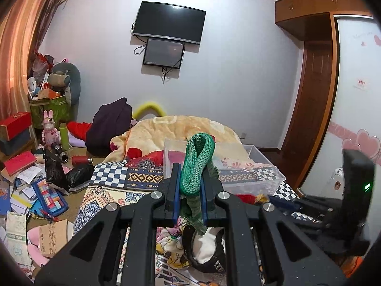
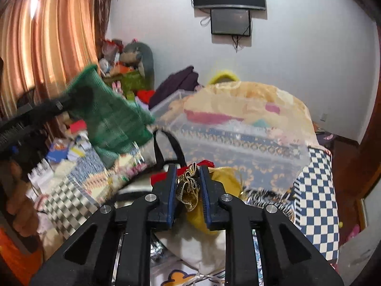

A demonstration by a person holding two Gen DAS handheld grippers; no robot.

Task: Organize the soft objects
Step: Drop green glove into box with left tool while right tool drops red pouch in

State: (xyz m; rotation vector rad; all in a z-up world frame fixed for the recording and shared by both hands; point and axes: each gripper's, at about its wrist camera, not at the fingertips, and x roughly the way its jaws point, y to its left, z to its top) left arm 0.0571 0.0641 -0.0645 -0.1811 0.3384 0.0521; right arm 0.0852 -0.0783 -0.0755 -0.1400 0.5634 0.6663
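Green knitted piece (image 1: 197, 164) sits clamped in my left gripper (image 1: 189, 186), raised above the bed's patterned cover (image 1: 112, 190), near the clear plastic bin (image 1: 259, 166). My right gripper (image 2: 188, 188) pinches gold ribbon (image 2: 188, 188), probably on a yellow pouch (image 2: 223, 181).

Green knitted piece (image 1: 196, 164), ribbed, folded into a loop, standing up between the left tongs (image 1: 189, 188), lower end hanging below. Gold ribbon bunch (image 2: 188, 188) on a yellow pouch (image 2: 214, 205), crumpled, pinched in the right tongs (image 2: 188, 190). Clear plastic bin (image 1: 252, 166) behind, open-topped, resting on the patterned bed, pink fabric inside.
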